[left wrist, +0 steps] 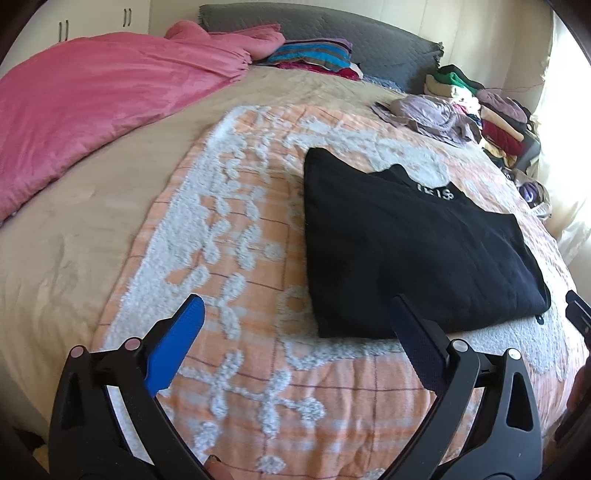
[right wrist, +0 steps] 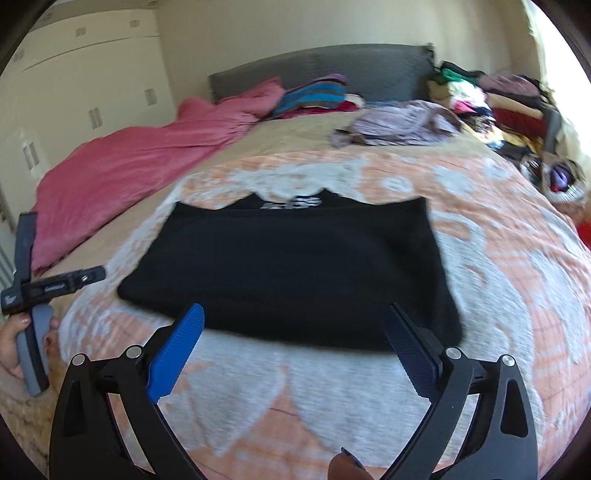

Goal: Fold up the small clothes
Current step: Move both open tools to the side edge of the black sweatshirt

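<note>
pink duvet (left wrist: 103, 96) at left, grey headboard (left wrist: 332, 33), striped pillow (left wrist: 314, 53), orange-white blanket (left wrist: 229, 258)

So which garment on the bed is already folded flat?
The black top with white lettering, alone on the orange-and-white blanket; the lilac garment behind it lies crumpled.
</note>
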Tool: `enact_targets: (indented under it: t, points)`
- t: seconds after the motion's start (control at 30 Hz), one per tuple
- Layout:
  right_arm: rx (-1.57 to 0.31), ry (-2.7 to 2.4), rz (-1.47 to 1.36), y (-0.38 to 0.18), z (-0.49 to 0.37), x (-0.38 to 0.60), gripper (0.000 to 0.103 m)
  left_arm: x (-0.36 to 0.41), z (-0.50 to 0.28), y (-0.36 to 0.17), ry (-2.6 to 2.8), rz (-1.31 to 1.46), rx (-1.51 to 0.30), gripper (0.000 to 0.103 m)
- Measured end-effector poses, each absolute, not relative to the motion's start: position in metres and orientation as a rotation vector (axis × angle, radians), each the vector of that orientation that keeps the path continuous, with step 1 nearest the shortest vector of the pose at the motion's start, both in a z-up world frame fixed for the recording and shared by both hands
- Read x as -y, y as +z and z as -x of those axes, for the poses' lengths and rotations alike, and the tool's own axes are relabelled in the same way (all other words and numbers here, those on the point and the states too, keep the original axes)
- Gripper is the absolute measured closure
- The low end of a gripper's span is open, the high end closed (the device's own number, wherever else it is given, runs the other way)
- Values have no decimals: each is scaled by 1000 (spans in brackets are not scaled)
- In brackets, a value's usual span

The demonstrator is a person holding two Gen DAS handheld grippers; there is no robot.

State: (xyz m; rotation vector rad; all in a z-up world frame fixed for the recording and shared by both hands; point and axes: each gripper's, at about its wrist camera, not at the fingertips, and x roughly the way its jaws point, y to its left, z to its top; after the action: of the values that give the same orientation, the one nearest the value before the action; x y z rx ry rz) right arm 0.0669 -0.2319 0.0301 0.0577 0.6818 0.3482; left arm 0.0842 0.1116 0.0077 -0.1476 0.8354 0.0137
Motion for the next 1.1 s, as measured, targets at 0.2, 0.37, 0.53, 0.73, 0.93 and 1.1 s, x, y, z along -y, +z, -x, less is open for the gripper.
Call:
enact_targets:
  t: [0.2,0.37,0.53,0.73,0.93,1.1]
  points:
    - [-681,442,22,28,-71,177,6,-127,-88,8,40,159,-839,10]
    - [-691,506,97,19,-74,135,6,-138,-98,7,58,163,-846,10]
    - [-699,560,177,7,-76,98,6,-148,-113,6,71,165,-858,10]
    - [-704,598,259,-8,-81,63,6,-148,-137,2,69,144,-882,10]
    - [-680,578,401,-21,-83,30,6,-139,-163,1,56,110,-896,10]
    - [-652,524,541,-38,-89,4,6,-131,-182,-3,48,90,-908,10]
